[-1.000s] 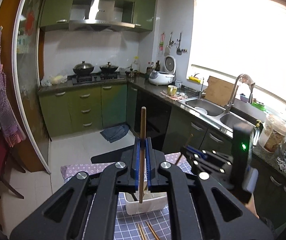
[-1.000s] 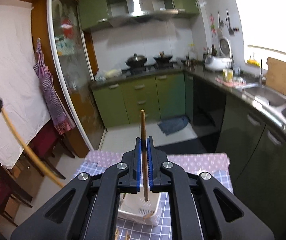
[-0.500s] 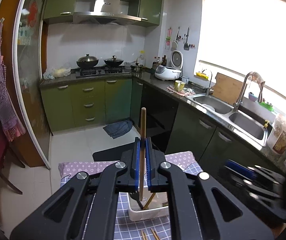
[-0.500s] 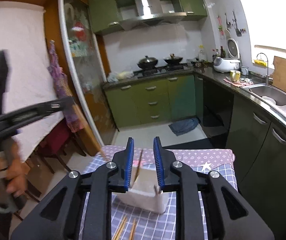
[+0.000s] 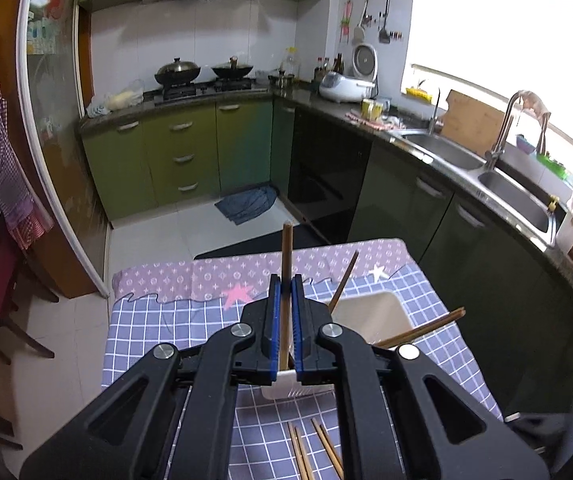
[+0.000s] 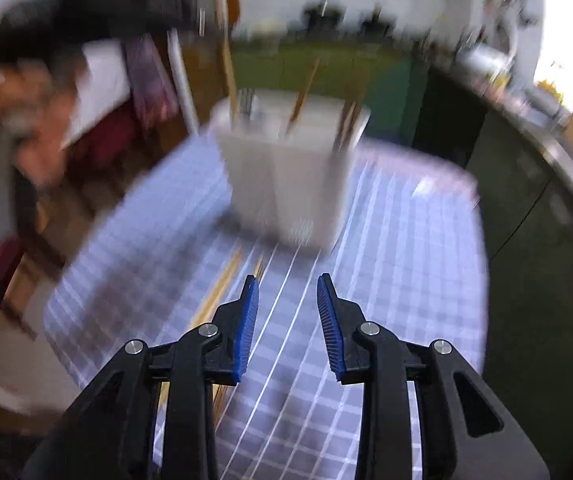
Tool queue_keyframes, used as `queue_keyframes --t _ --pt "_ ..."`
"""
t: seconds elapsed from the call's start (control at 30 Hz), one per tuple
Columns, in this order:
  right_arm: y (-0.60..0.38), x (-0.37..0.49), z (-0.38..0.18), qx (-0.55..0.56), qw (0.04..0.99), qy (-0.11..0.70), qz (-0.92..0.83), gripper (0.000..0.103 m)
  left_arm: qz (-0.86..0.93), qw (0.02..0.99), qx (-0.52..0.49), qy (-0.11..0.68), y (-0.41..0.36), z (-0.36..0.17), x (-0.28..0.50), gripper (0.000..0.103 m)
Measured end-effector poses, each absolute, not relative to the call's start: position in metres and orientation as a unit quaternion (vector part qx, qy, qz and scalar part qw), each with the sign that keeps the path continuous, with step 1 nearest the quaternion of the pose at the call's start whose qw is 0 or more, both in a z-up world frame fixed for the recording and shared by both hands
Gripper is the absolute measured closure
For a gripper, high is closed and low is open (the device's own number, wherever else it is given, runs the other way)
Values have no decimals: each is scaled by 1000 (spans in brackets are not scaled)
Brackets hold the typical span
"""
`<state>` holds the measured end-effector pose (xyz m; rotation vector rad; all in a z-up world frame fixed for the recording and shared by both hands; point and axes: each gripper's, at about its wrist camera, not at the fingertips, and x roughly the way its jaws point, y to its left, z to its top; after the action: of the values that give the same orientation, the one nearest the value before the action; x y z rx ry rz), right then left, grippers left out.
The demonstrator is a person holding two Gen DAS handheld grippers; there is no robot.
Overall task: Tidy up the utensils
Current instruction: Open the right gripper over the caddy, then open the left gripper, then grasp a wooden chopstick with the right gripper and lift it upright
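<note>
Two grippers are under my hands, and I count one white holder and several brown chopsticks. My left gripper [image 5: 285, 320] has its blue pads closed tight on one chopstick [image 5: 286, 256], which stands upright between them, its top end above the pads and its lower end at the near rim of the holder [image 5: 370, 316]. I cannot tell whether that end is inside. The holder stands on the checked cloth [image 5: 158, 328] of the table, toward its far right corner in my left view. Two chopsticks lean out of it: one [image 5: 344, 276] tilting toward the far edge, one [image 5: 422, 330] slanting low to the right. At least four loose chopsticks [image 5: 310, 452] lie flat on the cloth near the front edge, just below my left gripper.

My right view is badly smeared by motion. At its upper left I see my other hand [image 6: 26, 120] on the dark left gripper body. My right gripper [image 6: 287, 326] has its fingers spread wide, gripping nothing and touching nothing, above the cloth [image 6: 406, 260] in front of the holder [image 6: 286, 176]. About three sticks show in the holder there, though blur makes the count unsure. Loose chopsticks [image 6: 222, 292] lie on the cloth just left of its left finger.
</note>
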<state>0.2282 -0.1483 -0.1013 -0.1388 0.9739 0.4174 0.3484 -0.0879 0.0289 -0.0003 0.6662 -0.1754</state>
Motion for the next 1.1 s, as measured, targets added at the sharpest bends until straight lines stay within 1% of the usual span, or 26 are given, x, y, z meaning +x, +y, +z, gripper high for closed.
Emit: queue_keyframes --t 0.03,0.13,0.17,0.2,0.27,0.3,0.33,0.37,0.57,0.7,1.1 --pt "-145 236 -115 -64 849 485 200 78 -86 940 2 330 -89 26 349 98" --pt "-138 260 -142 -53 821 530 206 80 -84 936 7 341 -92 19 352 98" --pt "-134 265 -150 -51 814 541 207 84 -85 935 7 343 -92 18 352 98" --pt "-129 270 -156 -52 808 549 207 85 -87 935 9 344 -93 16 352 96" --pt "-121 282 -164 -60 802 559 203 85 -90 936 9 342 -93 16 349 87" --pt "-116 288 -168 -66 798 565 199 86 -91 936 7 340 -93 17 347 75" --pt "-113 294 -172 -67 794 571 197 90 -92 937 5 336 -91 18 345 66" --pt "-111 298 -175 -67 791 576 196 91 -92 938 5 333 -90 20 343 65" --pt "-104 309 -187 -65 785 586 191 91 -107 944 -2 312 -80 34 319 65" --pt "-102 310 -187 -68 784 588 187 91 -115 945 -18 306 -67 37 296 61" --pt "-82 309 -193 -94 772 603 178 91 -129 937 -46 321 -37 29 254 61"
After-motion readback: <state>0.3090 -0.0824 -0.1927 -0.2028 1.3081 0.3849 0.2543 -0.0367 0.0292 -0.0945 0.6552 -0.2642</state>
